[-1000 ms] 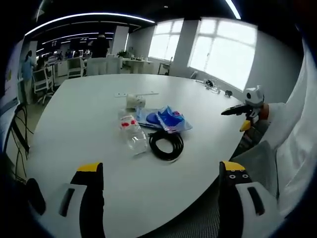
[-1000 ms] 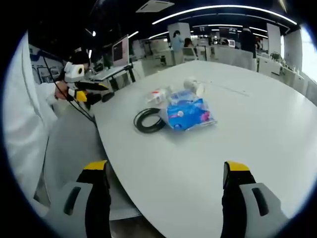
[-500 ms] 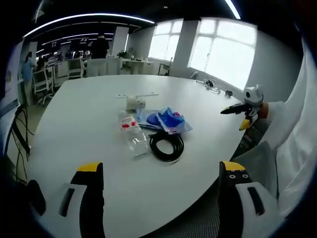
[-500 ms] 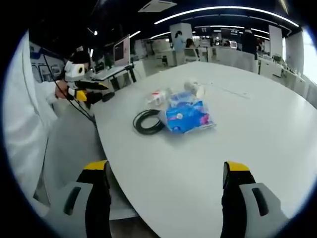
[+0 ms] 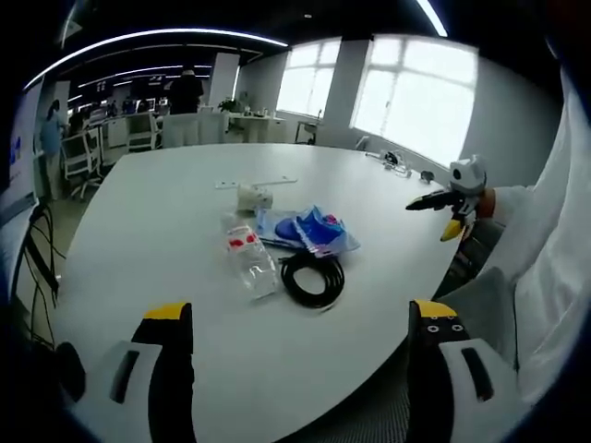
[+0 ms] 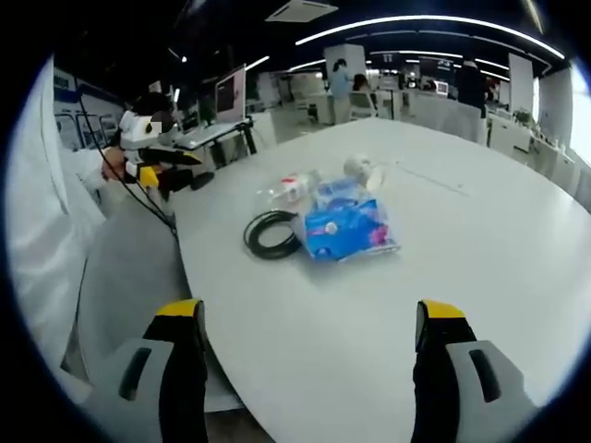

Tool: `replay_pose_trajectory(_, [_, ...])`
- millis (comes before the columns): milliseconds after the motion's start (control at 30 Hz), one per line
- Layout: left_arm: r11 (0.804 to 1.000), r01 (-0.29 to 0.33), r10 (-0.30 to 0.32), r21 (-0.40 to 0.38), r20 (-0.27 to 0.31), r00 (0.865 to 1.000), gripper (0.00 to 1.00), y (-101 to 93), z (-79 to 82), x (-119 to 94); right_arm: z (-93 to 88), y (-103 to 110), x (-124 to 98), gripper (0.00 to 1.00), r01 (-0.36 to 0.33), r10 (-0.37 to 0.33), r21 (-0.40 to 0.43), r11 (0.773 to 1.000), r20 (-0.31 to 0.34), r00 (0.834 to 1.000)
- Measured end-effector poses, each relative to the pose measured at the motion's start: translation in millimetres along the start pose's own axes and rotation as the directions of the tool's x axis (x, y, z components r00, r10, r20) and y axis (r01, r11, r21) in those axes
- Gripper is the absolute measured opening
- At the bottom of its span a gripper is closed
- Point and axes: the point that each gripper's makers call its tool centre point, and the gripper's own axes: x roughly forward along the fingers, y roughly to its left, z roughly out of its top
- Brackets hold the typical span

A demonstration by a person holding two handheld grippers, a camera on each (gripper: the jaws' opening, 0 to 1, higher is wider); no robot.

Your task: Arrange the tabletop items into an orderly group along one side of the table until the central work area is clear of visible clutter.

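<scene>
Setting: open office, large white oval worktop (image 5: 138,240).
Clutter, near the worktop's middle: coiled black cable (image 5: 312,275), clear plastic bottle (image 5: 251,262), blue plastic packet (image 6: 346,227).
Handling: likely light; bottle slippery, grip mid-body.
Left hand-held gripper (image 5: 300,355), right hand-held gripper (image 6: 309,355): jaws apart, empty.

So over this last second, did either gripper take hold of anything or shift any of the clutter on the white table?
No. Both views drifted slightly, which is camera motion. The left gripper and right gripper stay open and empty, short of the pile. The coiled black cable, clear plastic bottle, blue plastic packet and small white roll lie as before on the white table.
</scene>
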Motion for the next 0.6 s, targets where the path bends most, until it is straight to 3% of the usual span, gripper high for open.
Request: replay_pose_trajectory(600, [1.0,0.003,-0.003,0.014,0.009,1.0,0.99,3.3,15.7,11,27.4,-19,23,0.93,-0.029,0.03,-0.052,0.998,0.009,1.0])
